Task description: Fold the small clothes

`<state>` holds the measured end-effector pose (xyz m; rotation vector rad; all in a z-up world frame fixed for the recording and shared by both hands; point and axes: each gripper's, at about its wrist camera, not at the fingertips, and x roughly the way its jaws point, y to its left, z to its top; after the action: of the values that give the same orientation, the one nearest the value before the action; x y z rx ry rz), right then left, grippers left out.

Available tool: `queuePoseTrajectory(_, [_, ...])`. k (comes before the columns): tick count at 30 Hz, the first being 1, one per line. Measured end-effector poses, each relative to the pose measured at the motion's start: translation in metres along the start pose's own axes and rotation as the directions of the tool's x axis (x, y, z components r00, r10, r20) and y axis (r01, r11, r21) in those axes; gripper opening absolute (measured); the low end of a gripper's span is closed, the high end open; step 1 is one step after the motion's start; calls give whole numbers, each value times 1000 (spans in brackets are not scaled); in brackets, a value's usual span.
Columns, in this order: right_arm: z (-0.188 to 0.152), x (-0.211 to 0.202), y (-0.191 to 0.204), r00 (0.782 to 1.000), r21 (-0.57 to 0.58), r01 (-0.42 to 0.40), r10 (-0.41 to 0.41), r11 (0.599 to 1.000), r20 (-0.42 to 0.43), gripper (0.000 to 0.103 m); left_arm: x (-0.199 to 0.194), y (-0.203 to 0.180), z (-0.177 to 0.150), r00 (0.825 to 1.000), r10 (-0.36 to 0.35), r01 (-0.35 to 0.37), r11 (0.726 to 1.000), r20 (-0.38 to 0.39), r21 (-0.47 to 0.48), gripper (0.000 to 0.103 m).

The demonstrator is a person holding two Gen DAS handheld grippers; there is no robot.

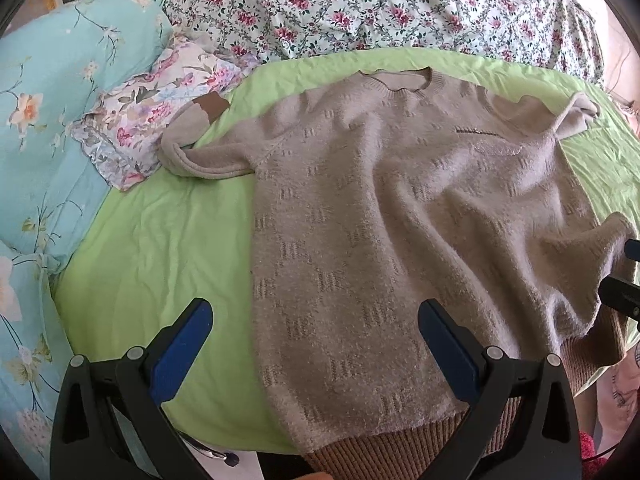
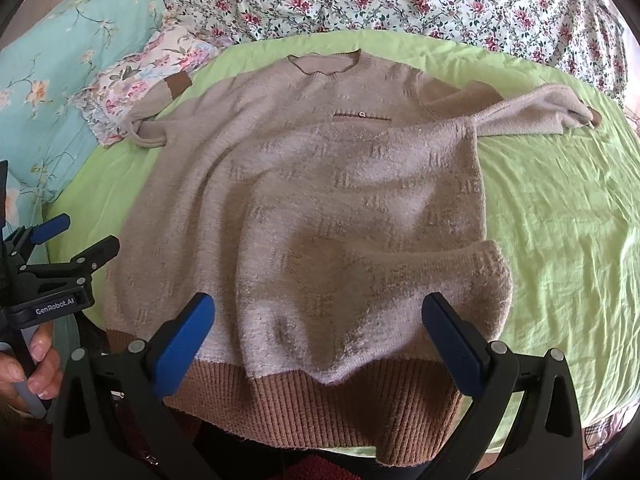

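A beige knit sweater (image 1: pixel 380 208) with a brown ribbed hem lies spread on a green sheet, neck away from me; it also shows in the right wrist view (image 2: pixel 304 200). Its right side is rumpled into a raised fold (image 2: pixel 460 272). The left sleeve (image 1: pixel 188 140) bends up onto a floral pillow; the right sleeve (image 2: pixel 540 112) stretches out to the right. My left gripper (image 1: pixel 316 320) is open and empty above the hem's left part; it also shows in the right wrist view (image 2: pixel 84 240). My right gripper (image 2: pixel 318 316) is open and empty above the hem's right part.
The green sheet (image 1: pixel 160 240) covers the bed. A floral pillow (image 1: pixel 152 116) and a turquoise quilt (image 1: pixel 52 120) lie to the left. A white flowered quilt (image 1: pixel 380 4) is bunched along the far side. The bed's near edge runs just under the hem.
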<state>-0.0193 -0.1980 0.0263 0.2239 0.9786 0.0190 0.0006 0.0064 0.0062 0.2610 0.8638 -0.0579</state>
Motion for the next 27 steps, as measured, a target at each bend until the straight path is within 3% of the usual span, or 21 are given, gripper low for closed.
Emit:
queuePoseTrajectory(4, [1,-2,0,1000,6,-16,15,1000,28,103,-1,0,1,1000,0,0,1000,-1,-12,103])
queuePoseTrajectory(27, [5,-5,-3,1000,9,-3,3,1000,-3,103,-6,2,8,1000,-14,14,1000,3,-22,103])
